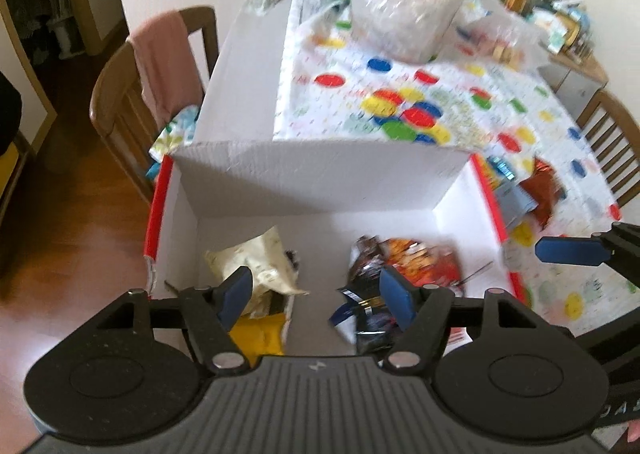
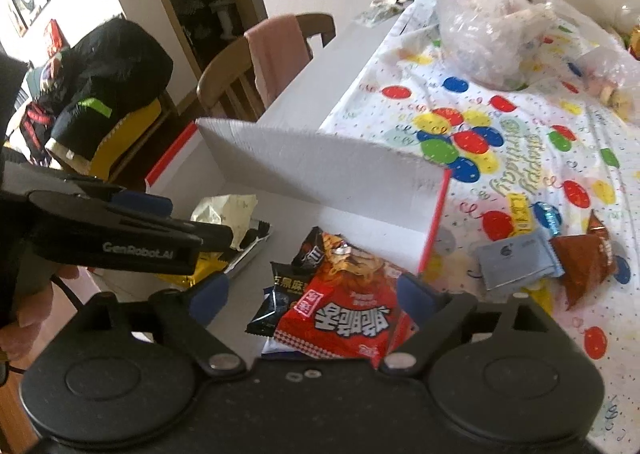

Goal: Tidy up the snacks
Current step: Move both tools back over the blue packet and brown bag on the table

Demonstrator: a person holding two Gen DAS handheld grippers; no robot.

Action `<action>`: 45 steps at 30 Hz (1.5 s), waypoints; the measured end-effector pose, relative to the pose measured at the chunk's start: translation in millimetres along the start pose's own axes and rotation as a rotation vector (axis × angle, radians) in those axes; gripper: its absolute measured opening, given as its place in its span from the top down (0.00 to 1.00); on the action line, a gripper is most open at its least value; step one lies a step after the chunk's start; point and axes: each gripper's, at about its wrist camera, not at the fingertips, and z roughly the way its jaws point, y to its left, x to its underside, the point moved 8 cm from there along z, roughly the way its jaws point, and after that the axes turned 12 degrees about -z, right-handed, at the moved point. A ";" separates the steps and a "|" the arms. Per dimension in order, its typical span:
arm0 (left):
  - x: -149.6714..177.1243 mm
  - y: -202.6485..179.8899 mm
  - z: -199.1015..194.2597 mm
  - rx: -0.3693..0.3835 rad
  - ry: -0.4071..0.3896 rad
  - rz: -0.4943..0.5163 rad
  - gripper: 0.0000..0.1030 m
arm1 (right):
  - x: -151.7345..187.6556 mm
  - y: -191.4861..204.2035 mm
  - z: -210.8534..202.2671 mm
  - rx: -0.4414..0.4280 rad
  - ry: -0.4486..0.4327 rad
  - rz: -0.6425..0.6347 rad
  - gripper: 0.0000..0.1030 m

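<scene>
Left wrist view: left gripper (image 1: 316, 294) hangs over the white box (image 1: 320, 178), jaws apart, nothing between them. Cream packet (image 1: 256, 258) and dark packets (image 1: 368, 294) lie on the box floor. The box's raised flap blocks part of the tablecloth (image 1: 460, 94).

Right wrist view: right gripper (image 2: 316, 302) has jaws wide apart above the red packet (image 2: 344, 318), not pressing it. Brown packet (image 2: 584, 258) lies outside on the cloth.

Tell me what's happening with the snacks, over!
Left tongs open, empty, over the box. Right tongs open, empty, above the red packet. Brown packet on the tablecloth, outside. Nothing in the way.
</scene>
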 end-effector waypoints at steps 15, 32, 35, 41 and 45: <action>10.9 -91.0 -36.6 0.085 -0.147 0.019 0.23 | 19.8 -60.4 -73.4 0.011 -0.131 0.050 0.02; 37.0 -224.6 1.9 0.140 -0.110 0.081 0.21 | 78.3 -201.6 -118.6 0.054 -0.139 0.081 0.00; 36.8 -237.3 12.6 0.135 -0.093 0.125 0.21 | 86.9 -230.2 -115.0 0.067 -0.119 0.088 0.00; 27.4 -251.1 43.8 0.115 -0.031 0.198 0.21 | 94.6 -263.2 -97.6 0.047 -0.071 0.042 0.00; 21.4 -253.6 70.2 0.076 0.045 0.258 0.21 | 93.8 -270.0 -79.7 0.015 -0.049 -0.037 0.00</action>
